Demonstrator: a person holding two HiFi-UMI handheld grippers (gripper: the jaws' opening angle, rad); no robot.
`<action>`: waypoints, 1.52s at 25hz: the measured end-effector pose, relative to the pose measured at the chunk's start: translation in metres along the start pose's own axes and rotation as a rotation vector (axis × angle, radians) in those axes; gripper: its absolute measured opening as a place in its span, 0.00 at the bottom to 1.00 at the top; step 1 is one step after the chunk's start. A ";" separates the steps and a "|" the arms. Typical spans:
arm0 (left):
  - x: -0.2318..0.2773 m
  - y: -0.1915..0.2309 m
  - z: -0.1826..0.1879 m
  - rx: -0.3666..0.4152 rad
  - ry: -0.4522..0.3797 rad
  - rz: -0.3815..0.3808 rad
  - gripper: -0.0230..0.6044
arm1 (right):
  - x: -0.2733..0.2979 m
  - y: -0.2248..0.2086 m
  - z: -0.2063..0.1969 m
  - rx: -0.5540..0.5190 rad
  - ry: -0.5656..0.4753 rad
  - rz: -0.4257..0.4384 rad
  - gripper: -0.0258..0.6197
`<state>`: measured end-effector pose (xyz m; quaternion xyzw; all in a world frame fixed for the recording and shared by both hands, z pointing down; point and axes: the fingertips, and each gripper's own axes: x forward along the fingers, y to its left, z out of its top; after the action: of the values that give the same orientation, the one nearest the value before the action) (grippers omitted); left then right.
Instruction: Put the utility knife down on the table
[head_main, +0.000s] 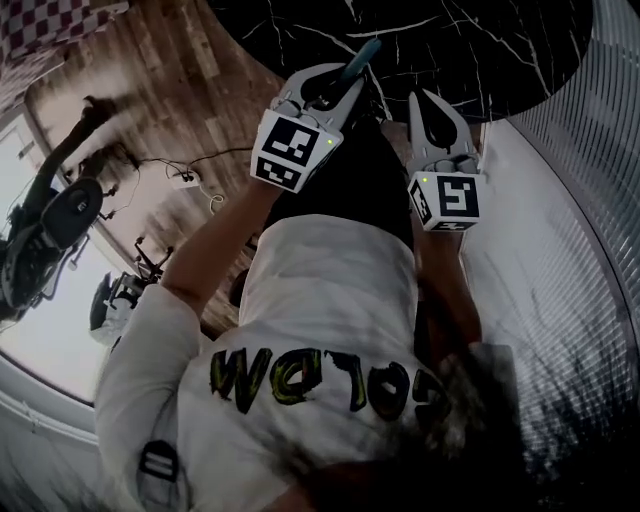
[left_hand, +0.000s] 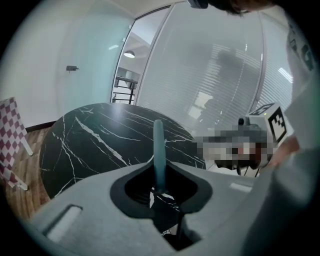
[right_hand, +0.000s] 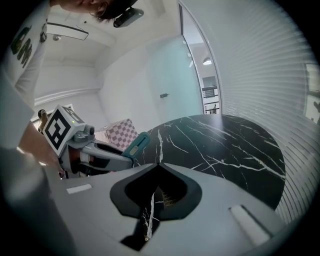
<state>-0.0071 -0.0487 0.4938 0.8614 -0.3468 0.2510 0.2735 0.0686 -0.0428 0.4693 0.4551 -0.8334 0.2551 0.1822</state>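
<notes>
Plainly the job is only getting under way. Nearest the camera, the person's white shirt is filling the lower head view, with both arms reaching forward from it. The left gripper (head_main: 345, 88) is clamping its jaws on the knife (head_main: 360, 57). In the left gripper view the teal handle (left_hand: 158, 150) is standing upright between the jaws, well clear of the marble. The right gripper (head_main: 428, 105) is hanging just beside it. Its jaws are meeting tip to tip in the right gripper view (right_hand: 159, 165), with nothing between them.

Beyond the jaws, the table (head_main: 450, 40) is lying ahead and below. Its black top is showing no other object in any view. The knife appears to be hovering near the table's near edge and not touching it. So, judging from this, the setting-down is yet to happen. The knife is waiting to be brought onto the top and laid flat, and the left jaws are waiting to open off it.

Counting near to far:
- one person
- two grippers
- one knife
- one table
- one checked seat (left_hand: 10, 135) past the table's left side
- one exercise bike (head_main: 50, 230) standing on the wood floor (head_main: 180, 90) far to the left
</notes>
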 end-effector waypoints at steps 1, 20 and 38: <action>0.004 0.002 -0.003 0.002 0.010 -0.001 0.15 | 0.003 -0.002 -0.005 0.005 0.008 -0.002 0.04; 0.050 0.001 -0.058 0.029 0.151 -0.002 0.15 | 0.029 -0.022 -0.074 0.074 0.119 -0.018 0.04; 0.069 0.005 -0.082 0.094 0.196 0.053 0.15 | 0.031 -0.018 -0.103 0.089 0.143 -0.009 0.04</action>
<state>0.0134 -0.0305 0.5980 0.8352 -0.3289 0.3570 0.2585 0.0747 -0.0109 0.5731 0.4473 -0.8040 0.3229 0.2220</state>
